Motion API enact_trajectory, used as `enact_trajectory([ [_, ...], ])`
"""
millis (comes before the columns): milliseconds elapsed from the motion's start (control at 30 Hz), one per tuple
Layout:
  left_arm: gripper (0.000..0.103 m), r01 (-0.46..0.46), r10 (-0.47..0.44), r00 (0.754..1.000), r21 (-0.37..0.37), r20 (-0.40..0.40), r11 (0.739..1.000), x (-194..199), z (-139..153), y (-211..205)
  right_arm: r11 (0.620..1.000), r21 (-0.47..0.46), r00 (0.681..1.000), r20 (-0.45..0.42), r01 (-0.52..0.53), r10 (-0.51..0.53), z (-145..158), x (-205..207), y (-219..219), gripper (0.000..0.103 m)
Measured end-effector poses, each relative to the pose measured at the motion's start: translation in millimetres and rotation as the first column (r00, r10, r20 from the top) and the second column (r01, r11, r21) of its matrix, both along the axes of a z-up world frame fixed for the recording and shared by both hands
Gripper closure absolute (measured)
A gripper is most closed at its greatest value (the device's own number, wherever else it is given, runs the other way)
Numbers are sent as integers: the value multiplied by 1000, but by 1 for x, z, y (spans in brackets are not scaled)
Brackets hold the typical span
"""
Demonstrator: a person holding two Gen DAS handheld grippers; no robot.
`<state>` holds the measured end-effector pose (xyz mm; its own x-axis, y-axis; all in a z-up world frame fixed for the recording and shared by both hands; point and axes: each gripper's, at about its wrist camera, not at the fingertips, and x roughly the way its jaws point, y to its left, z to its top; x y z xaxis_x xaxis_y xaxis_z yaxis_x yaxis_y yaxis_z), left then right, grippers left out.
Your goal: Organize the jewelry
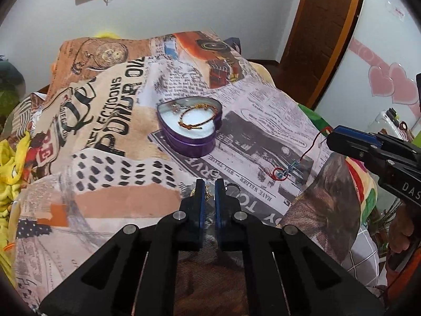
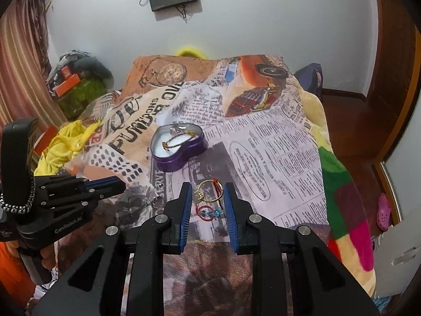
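A purple heart-shaped tin (image 1: pixel 190 143) sits mid-cloth with a brown cord bracelet (image 1: pixel 198 116) and a silvery piece inside; it also shows in the right wrist view (image 2: pixel 181 155). My right gripper (image 2: pixel 206 192) is partly open around a gold bangle (image 2: pixel 210 191) with a pale stone, above a red cord bracelet (image 2: pixel 208 210) with blue beads. In the left wrist view the red cord (image 1: pixel 282 174) trails up to the right gripper's tip (image 1: pixel 329 134). My left gripper (image 1: pixel 209 186) is nearly shut over small silvery and gold pieces (image 1: pixel 231 188) on the cloth.
A newspaper-print cloth (image 1: pixel 118 137) covers the bed. Yellow fabric (image 2: pixel 65 142) lies at the left edge, a colourful blanket (image 2: pixel 344 205) at the right. A wooden door (image 1: pixel 323 26) and floor lie beyond the right side.
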<state>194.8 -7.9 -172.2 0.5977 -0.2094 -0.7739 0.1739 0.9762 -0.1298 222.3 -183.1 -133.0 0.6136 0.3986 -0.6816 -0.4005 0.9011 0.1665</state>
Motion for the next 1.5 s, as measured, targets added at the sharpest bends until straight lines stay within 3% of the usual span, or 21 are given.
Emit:
enact_trajectory([
  [500, 98, -34, 35, 997, -18, 68, 999, -1, 25, 20, 998, 21, 995, 85, -62, 60, 26, 12, 30, 81],
  [1067, 98, -22, 24, 989, -14, 144, 1000, 41, 43, 31, 996, -2, 993, 79, -93, 93, 13, 58, 59, 81],
  [1300, 98, 7, -5, 993, -11, 115, 1000, 60, 27, 26, 994, -18, 993, 49, -107, 107, -1, 77, 68, 81],
  [1500, 98, 43, -41, 998, -48, 43, 998, 76, 6, 22, 994, -24, 994, 10, -106, 106, -16, 86, 69, 81],
])
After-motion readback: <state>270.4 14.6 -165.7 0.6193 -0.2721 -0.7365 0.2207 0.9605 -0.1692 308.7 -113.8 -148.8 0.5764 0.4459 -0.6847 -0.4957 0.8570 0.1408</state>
